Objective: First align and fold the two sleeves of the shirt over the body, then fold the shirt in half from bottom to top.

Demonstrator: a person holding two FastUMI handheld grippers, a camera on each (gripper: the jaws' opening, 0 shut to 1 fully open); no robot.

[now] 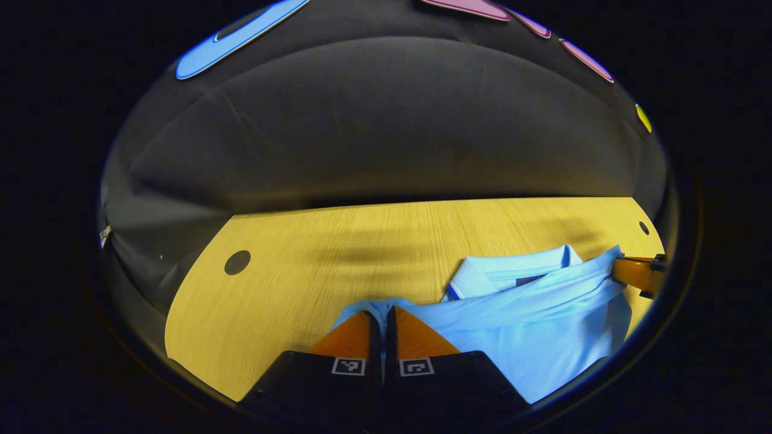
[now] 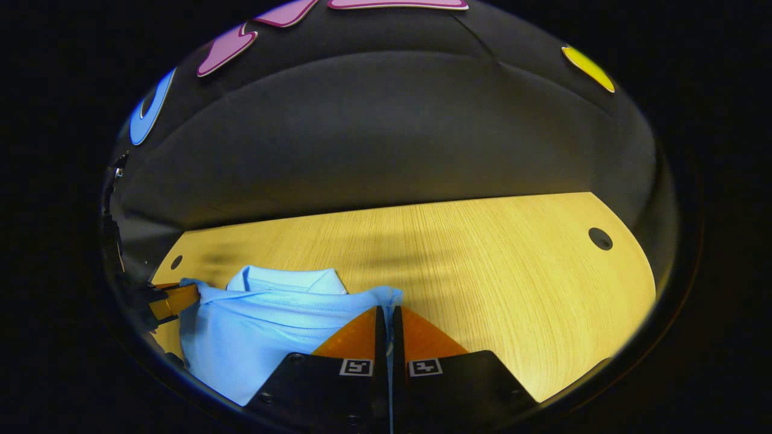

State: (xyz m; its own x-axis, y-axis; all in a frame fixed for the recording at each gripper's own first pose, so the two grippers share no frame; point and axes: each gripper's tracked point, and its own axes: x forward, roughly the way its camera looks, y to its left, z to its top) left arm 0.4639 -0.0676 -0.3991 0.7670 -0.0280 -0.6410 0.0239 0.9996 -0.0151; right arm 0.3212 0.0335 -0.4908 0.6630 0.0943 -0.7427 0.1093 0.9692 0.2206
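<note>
A light blue polo shirt (image 1: 531, 313) lies on the wooden table (image 1: 338, 253), its collar (image 1: 500, 274) toward the far side. A raised edge of the shirt stretches between the two grippers above the body. My left gripper (image 1: 382, 313) is shut on the left corner of that edge. In the right gripper view the shirt (image 2: 253, 331) spreads to the lower left, and my right gripper (image 2: 386, 310) is shut on the right corner of the same edge. The other gripper's fingers (image 1: 636, 274) show at the far right of the left gripper view, and at the far left (image 2: 172, 300) of the right gripper view.
The wooden table (image 2: 494, 271) has round cable holes (image 1: 237, 262) (image 2: 600, 239) near its far corners. A black cloth wall rises right behind the table's far edge. Bare wood extends beyond the collar.
</note>
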